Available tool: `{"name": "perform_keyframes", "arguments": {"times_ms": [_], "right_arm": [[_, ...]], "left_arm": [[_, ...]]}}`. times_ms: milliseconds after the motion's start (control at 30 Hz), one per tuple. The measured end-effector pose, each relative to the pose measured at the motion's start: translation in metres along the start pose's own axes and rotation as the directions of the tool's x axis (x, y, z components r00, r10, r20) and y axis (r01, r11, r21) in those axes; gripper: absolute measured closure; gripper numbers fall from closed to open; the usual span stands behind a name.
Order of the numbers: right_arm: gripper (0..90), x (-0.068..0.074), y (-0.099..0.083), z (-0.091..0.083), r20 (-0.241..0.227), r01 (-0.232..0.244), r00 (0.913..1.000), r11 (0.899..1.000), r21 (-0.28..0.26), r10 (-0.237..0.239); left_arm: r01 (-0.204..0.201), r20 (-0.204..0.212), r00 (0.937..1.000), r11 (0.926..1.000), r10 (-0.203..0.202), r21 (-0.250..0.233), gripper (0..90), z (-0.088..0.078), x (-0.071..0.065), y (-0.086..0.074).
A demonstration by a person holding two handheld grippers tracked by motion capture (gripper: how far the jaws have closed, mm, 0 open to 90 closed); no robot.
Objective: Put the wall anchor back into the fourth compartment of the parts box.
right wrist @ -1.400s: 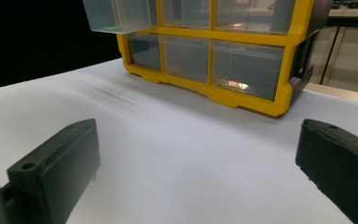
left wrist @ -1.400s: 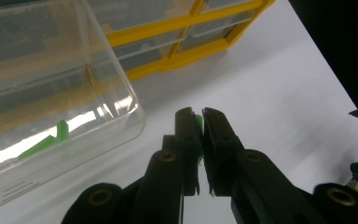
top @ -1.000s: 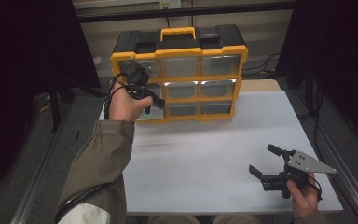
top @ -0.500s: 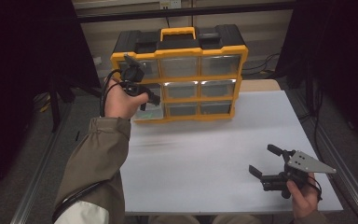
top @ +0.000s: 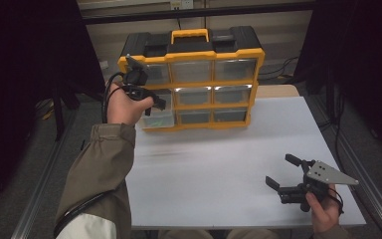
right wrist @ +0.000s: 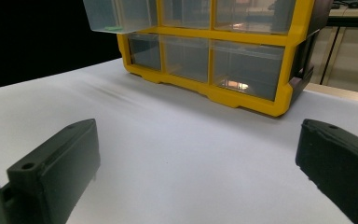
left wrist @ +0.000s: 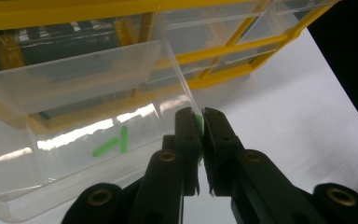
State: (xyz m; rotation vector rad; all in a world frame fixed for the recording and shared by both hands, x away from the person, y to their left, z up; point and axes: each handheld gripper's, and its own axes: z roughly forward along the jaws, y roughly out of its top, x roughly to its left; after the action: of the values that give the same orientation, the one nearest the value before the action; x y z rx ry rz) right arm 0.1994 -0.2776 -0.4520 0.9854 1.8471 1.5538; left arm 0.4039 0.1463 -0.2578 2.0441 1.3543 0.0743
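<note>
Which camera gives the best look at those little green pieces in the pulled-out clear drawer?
The left gripper view: two green pieces lie plainly on the clear drawer floor, just beyond the left tool. In the right gripper view, only a green sliver at the drawer's bottom edge. In the high view, the person's hand partly hides the drawer, and no pieces can be made out.

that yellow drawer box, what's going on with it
A person works at a yellow organizer on a white table. The left gripper is shut on a small green piece, held over a pulled-out clear drawer where two more green pieces lie. The right gripper rests open near the table's front edge, holding nothing.
</note>
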Motion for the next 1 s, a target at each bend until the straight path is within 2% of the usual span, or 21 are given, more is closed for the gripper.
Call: {"name": "perform_keyframes", "arguments": {"times_ms": [67, 133, 200, 367, 533, 667, 700, 800, 867, 967, 1000], "right_arm": [[0.0, 0.0, 0.0, 0.0, -0.001, 0.001, 1.0, 1.0, 0.0, -0.001], [0.0, 0.0, 0.0, 0.0, 0.0, 0.001, 1.0, 1.0, 0.0, -0.001], [0.0, 0.0, 0.0, 0.0, -0.001, 0.001, 1.0, 1.0, -0.001, -0.001], [0.0, 0.0, 0.0, 0.0, -0.003, 0.003, 1.0, 1.0, -0.001, -0.003], [0.0, 0.0, 0.0, 0.0, 0.001, 0.002, 1.0, 1.0, -0.001, -0.002], [0.0, 0.0, 0.0, 0.0, 0.002, -0.001, 1.0, 1.0, 0.0, 0.001], [0.0, 0.0, 0.0, 0.0, 0.001, -0.002, 1.0, 1.0, 0.0, 0.002], [0.0, 0.0, 0.0, 0.0, -0.002, 0.003, 1.0, 1.0, -0.002, -0.003], [0.0, 0.0, 0.0, 0.0, 0.001, 0.0, 1.0, 1.0, -0.001, 0.0], [0.0, 0.0, 0.0, 0.0, 0.004, 0.0, 1.0, 1.0, 0.0, 0.0], [0.0, 0.0, 0.0, 0.0, 0.002, -0.001, 1.0, 1.0, -0.001, 0.001]], "left_arm": [[0.0, 0.0, 1.0, 1.0, 0.0, 0.0, 85.1, -0.001, 0.002, 0.0], [0.017, -0.007, 0.9998, 0.9997, -0.017, -0.02, 85.1, -0.001, 0.002, 0.0], [0.007, -0.004, 1.0, 1.0, -0.007, -0.005, 85.1, -0.003, 0.005, 0.0], [0.032, -0.01, 0.9994, 0.9991, -0.032, -0.027, 85.1, -0.005, 0.007, 0.0], [0.023, -0.018, 0.9996, 0.9996, -0.023, -0.019, 85.1, -0.008, 0.01, 0.0], [0.044, -0.035, 0.9984, 0.9983, -0.045, -0.039, 85.1, -0.007, 0.012, -0.001], [0.047, -0.03, 0.9984, 0.9983, -0.048, -0.035, 85.1, -0.007, 0.014, -0.001], [0.042, -0.048, 0.9979, 0.9984, -0.044, -0.038, 85.1, -0.007, 0.017, -0.002], [0.058, -0.041, 0.9974, 0.9975, -0.059, -0.04, 85.1, -0.006, 0.02, -0.002], [0.073, -0.052, 0.9958, 0.9959, -0.076, -0.054, 85.1, -0.005, 0.025, -0.003], [0.062, -0.055, 0.9964, 0.9973, -0.064, -0.04, 85.1, -0.006, 0.027, -0.003]]}}
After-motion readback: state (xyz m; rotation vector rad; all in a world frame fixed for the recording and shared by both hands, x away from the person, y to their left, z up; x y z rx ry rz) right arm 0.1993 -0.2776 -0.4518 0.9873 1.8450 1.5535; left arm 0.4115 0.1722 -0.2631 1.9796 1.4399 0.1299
